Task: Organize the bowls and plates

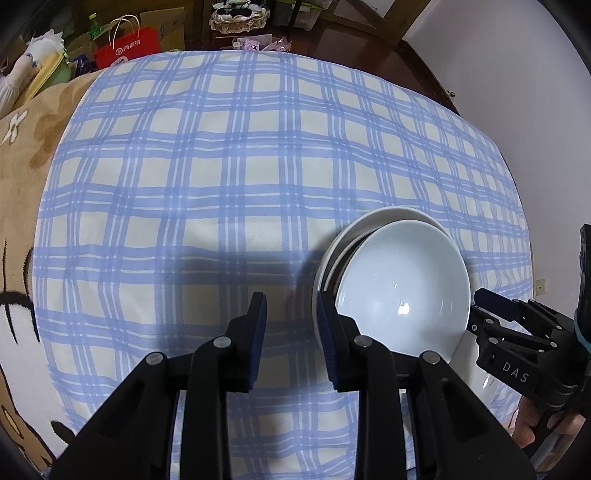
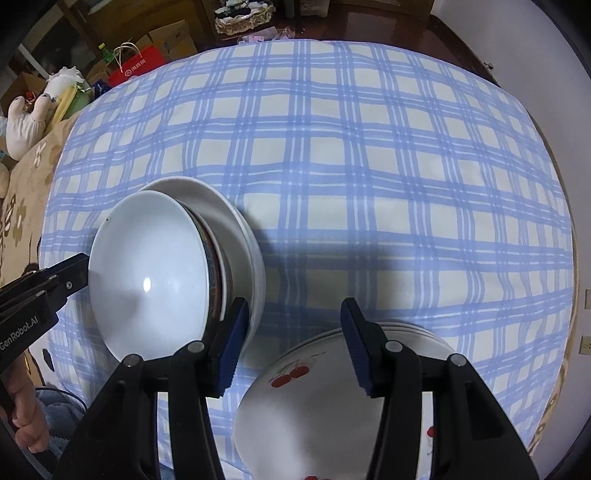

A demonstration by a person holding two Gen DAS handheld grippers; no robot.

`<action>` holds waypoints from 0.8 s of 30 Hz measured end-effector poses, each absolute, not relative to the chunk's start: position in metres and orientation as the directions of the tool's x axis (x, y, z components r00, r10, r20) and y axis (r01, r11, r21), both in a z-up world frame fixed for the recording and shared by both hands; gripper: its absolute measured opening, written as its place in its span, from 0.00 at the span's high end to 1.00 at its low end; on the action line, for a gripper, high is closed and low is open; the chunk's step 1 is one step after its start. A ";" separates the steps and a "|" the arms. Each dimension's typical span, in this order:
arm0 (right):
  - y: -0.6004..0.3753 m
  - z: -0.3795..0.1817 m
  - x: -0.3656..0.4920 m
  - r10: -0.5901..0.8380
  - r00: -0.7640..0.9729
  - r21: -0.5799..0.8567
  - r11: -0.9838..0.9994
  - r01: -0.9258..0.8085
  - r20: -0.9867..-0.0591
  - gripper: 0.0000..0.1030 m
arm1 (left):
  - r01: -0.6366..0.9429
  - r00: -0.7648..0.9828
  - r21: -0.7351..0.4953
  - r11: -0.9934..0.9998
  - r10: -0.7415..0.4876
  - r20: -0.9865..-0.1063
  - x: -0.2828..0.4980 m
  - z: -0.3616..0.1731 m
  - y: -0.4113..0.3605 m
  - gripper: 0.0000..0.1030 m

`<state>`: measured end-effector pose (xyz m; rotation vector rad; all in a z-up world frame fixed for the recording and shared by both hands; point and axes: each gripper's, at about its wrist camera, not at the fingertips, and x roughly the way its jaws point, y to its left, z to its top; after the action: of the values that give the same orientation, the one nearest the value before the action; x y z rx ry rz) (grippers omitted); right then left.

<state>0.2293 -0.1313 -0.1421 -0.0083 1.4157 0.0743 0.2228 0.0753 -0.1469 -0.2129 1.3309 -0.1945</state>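
Note:
A pale white bowl sits nested in a dark-patterned bowl, and both rest in a wide white dish on the checked cloth. My left gripper is open at the stack's left side, with only cloth showing between its fingers and one pad close against the dish rim. My right gripper is open on the other side of the stack, nothing held. Under its right finger lies a stack of white plates with red cherries.
The blue-and-white checked cloth covers the table, over a brown patterned blanket. Beyond the far edge are a red shopping bag, cardboard boxes, a plush toy and a lace-trimmed basket. A pale wall is on the right.

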 end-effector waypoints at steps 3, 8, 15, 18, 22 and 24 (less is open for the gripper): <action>-0.133 -0.142 0.228 0.041 0.158 0.035 0.999 -0.037 -0.987 0.49 | 0.017 0.228 -0.265 0.964 -0.262 -0.938 0.222 -0.147 0.078 0.74; -0.129 -0.138 0.223 0.014 0.188 0.014 1.000 -0.003 -0.982 0.55 | 0.012 0.224 -0.273 0.962 -0.268 -0.937 0.220 -0.145 0.081 0.74; -0.114 -0.134 0.212 -0.049 0.235 -0.051 0.999 0.000 -0.971 0.55 | 0.002 0.224 -0.275 0.962 -0.268 -0.937 0.219 -0.145 0.080 0.76; -0.106 -0.132 0.207 -0.076 0.255 -0.081 0.997 -0.010 -0.964 0.55 | -0.008 0.220 -0.291 0.957 -0.282 -0.934 0.219 -0.146 0.083 0.76; -0.102 -0.131 0.204 -0.116 0.287 -0.121 0.993 -0.002 -0.951 0.55 | -0.006 0.222 -0.292 0.957 -0.283 -0.933 0.217 -0.146 0.085 0.78; -0.098 -0.132 0.201 -0.146 0.307 -0.159 0.987 -0.016 -0.940 0.55 | -0.004 0.222 -0.294 0.956 -0.286 -0.932 0.218 -0.146 0.086 0.79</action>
<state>0.2009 -0.0977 -0.1316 -0.1482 1.2573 -0.0863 0.2176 0.0862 -0.1456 -0.2543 1.3370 -0.1974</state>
